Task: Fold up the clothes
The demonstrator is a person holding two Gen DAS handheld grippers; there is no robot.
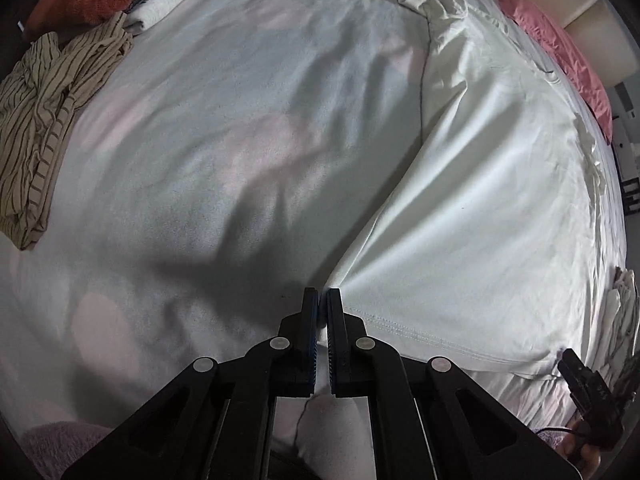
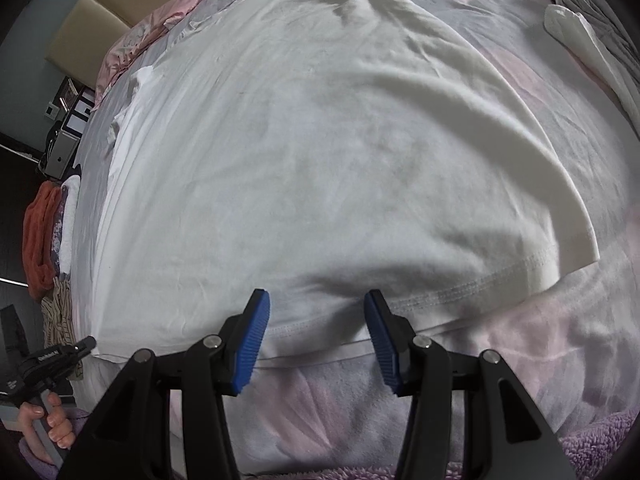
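Left tongs (image 1: pixel 322 300) pinch white shirt (image 1: pixel 472 216) hem; right tongs (image 2: pixel 316 300) gape.

Each hand-held gripper (image 2: pixel 316 300) has black angular linkage arms with round silver pivot pins and ribbed blue pads (image 2: pixel 252 344); a fuzzy lilac sleeve (image 2: pixel 32 452) shows.

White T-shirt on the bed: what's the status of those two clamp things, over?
Left gripper shut on white cotton T-shirt hem corner. Right gripper fingers open, hem between them, not pinched. Nothing in the way.
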